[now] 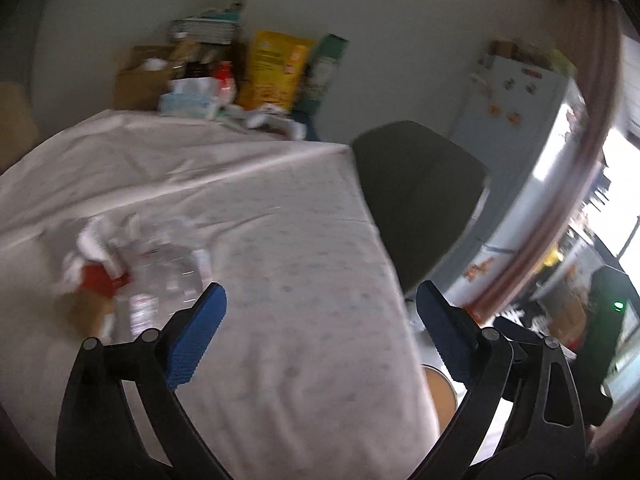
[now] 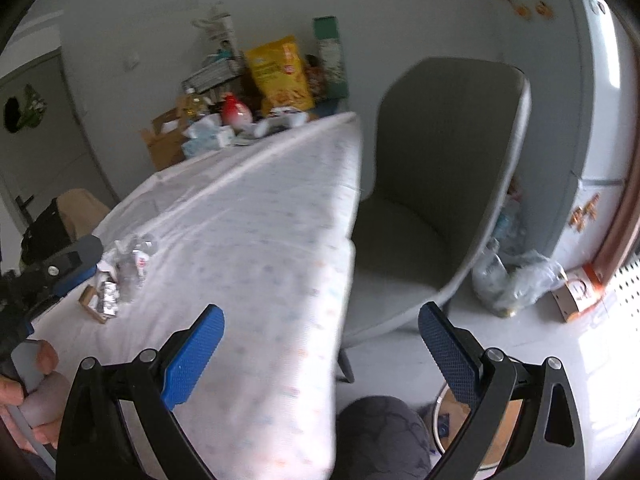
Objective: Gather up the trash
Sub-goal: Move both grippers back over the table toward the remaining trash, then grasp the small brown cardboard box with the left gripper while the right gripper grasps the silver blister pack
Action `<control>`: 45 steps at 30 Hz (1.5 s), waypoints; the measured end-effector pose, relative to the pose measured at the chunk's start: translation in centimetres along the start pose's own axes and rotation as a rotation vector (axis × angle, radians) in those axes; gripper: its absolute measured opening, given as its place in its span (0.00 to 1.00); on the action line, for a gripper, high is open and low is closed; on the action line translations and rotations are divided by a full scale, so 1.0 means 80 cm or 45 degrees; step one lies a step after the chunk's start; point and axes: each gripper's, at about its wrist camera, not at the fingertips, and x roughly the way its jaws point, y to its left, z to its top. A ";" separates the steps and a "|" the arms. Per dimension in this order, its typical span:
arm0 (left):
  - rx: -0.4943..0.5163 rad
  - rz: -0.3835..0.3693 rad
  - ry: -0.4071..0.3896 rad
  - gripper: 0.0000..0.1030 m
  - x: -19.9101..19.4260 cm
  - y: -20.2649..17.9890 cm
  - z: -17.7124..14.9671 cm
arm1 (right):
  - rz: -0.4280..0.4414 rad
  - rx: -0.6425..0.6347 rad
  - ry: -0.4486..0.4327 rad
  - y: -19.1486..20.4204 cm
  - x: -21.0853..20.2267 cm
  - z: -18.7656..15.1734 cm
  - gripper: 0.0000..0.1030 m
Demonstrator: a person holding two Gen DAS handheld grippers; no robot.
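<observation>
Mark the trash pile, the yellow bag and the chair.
trash pile (image 2: 120,272), right wrist view, on the crumpled clear bottle
yellow bag (image 2: 282,74), right wrist view, on its front panel
chair (image 2: 444,120), right wrist view, on the backrest

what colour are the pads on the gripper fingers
Blue, on black arms. The right wrist view shows the pads most sharply.

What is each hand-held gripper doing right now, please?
Left hand-held gripper: open, holding nothing.
Right hand-held gripper: open, holding nothing.
</observation>
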 end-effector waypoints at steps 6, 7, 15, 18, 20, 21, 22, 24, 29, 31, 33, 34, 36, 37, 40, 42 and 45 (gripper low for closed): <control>-0.083 0.092 0.010 0.92 -0.014 0.046 -0.008 | 0.077 -0.068 -0.007 0.046 0.007 0.003 0.93; -0.092 0.100 0.006 0.92 -0.017 0.052 -0.009 | 0.092 -0.074 -0.004 0.054 0.009 0.004 0.93; -0.185 0.182 -0.007 0.92 -0.038 0.109 -0.014 | 0.208 -0.101 0.005 0.093 0.016 0.005 0.93; -0.232 0.190 0.002 0.92 -0.041 0.129 -0.016 | 0.236 -0.117 0.039 0.106 0.024 0.003 0.93; -0.260 0.210 0.020 0.92 -0.039 0.145 -0.018 | 0.235 -0.131 0.058 0.115 0.028 0.001 0.93; -0.271 0.214 0.029 0.90 -0.037 0.151 -0.018 | 0.234 -0.136 0.065 0.118 0.029 -0.001 0.93; -0.287 0.210 0.039 0.89 -0.036 0.158 -0.019 | 0.236 -0.138 0.071 0.121 0.030 -0.002 0.93; -0.315 0.196 0.063 0.81 -0.031 0.169 -0.021 | 0.237 -0.143 0.081 0.124 0.033 -0.004 0.92; -0.332 0.212 0.103 0.69 -0.018 0.181 -0.026 | 0.227 -0.161 0.124 0.129 0.044 -0.010 0.89; -0.339 0.209 0.123 0.59 -0.011 0.184 -0.028 | 0.230 -0.157 0.135 0.129 0.047 -0.011 0.88; -0.345 0.213 0.134 0.46 -0.007 0.186 -0.030 | 0.238 -0.154 0.144 0.130 0.049 -0.011 0.88; -0.348 0.209 0.136 0.43 -0.006 0.187 -0.031 | 0.244 -0.156 0.146 0.132 0.050 -0.011 0.88; -0.349 0.188 0.132 0.34 -0.007 0.186 -0.031 | 0.252 -0.165 0.151 0.136 0.052 -0.009 0.88; -0.349 0.185 0.126 0.33 -0.009 0.186 -0.032 | 0.257 -0.173 0.155 0.140 0.054 -0.008 0.88; -0.359 0.155 0.101 0.32 -0.021 0.185 -0.029 | 0.276 -0.197 0.171 0.151 0.059 -0.006 0.87; -0.358 0.154 0.088 0.32 -0.034 0.185 -0.024 | 0.294 -0.215 0.184 0.162 0.064 -0.005 0.85; -0.343 0.146 0.056 0.32 -0.052 0.183 -0.019 | 0.323 -0.243 0.199 0.179 0.071 -0.005 0.81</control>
